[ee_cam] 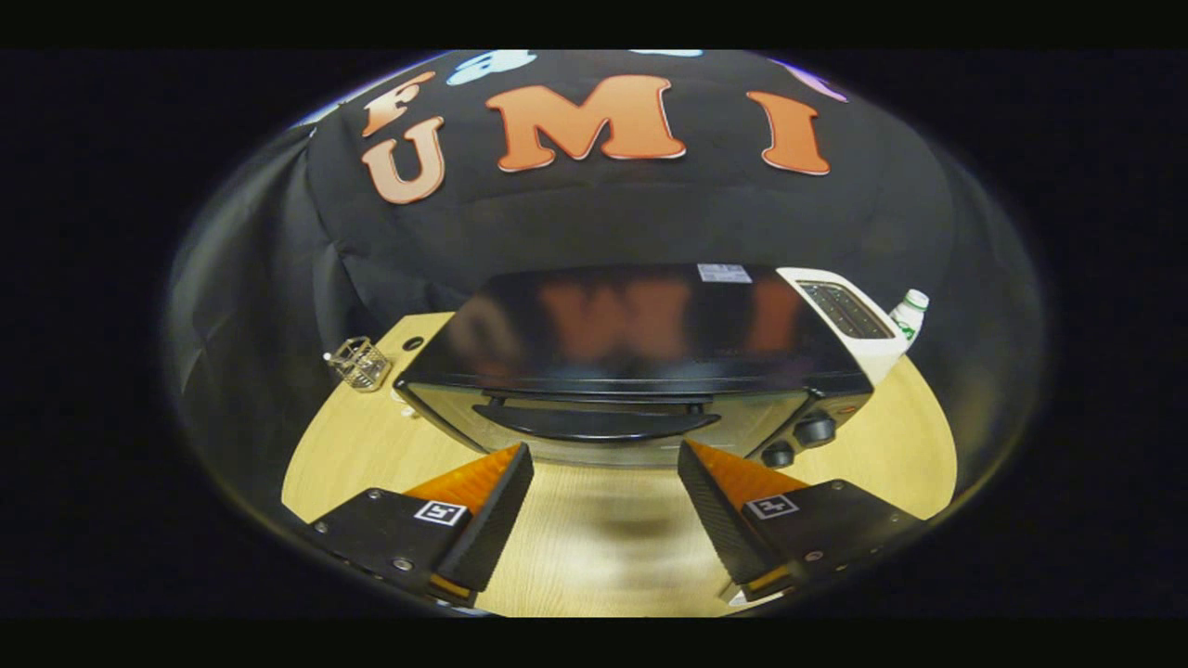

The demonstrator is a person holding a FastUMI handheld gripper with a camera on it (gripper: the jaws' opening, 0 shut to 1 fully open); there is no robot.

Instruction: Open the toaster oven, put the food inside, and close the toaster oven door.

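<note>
A black toaster oven (640, 334) with a glossy top stands on the wooden table (594, 547), just ahead of my fingers. Its glass door is shut, and its dark curved handle (594, 422) runs across the upper front. Two black knobs (803, 438) sit at the oven's right side. My gripper (605, 456) is open, held above the table a short way in front of the door, with nothing between the fingers. The handle lies just beyond the fingertips and slightly above them.
A white pop-up toaster (849, 320) stands right behind the oven, with a white bottle (910, 314) beside it. A small wire basket (359, 364) sits on the table to the oven's left. Black cloth walls close the booth behind.
</note>
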